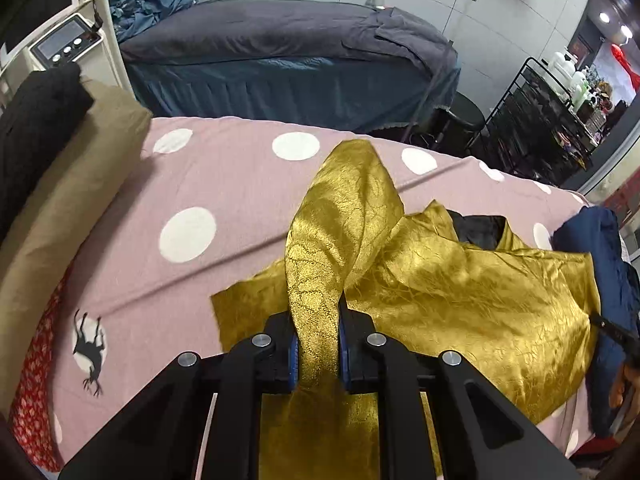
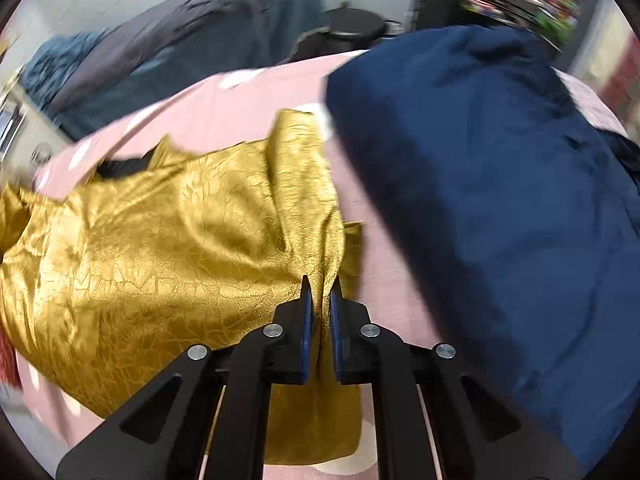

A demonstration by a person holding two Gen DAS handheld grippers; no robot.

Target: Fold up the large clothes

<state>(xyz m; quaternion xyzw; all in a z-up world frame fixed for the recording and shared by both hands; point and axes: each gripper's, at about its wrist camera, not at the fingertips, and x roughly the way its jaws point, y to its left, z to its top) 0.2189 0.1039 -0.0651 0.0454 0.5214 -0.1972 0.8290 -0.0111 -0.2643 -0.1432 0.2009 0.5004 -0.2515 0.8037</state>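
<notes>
Across the lower centre of the left wrist view, I see my left gripper (image 1: 318, 332) pinched tight on a twisted strip of the gold garment (image 1: 460, 300), the fabric bunched between the blue pads and spilling down beneath the linkage. From that pinch a long fold rises toward the middle of the frame, while the rest of the garment spreads rumpled to the right over the pink polka-dot bedspread (image 1: 224, 184). A dark lining shows at its upper edge.

On the right wrist view, my right gripper (image 2: 320, 300) has its fingers nearly together on a gathered edge of the same gold garment (image 2: 160, 240), which fills the left half of that frame.

Only the left view gives me the tan pillow (image 1: 60, 200) along the left edge, the black cloth (image 1: 36, 120) on top of it, the grey-covered bed (image 1: 280, 40) at the top and the black wire shelf (image 1: 548, 120) at upper right. Only the right view, somewhat motion-blurred, shows how large the navy garment (image 2: 500, 200) is, heaped at the right just beside the gold one; the left view catches only a sliver of it at the right edge.
</notes>
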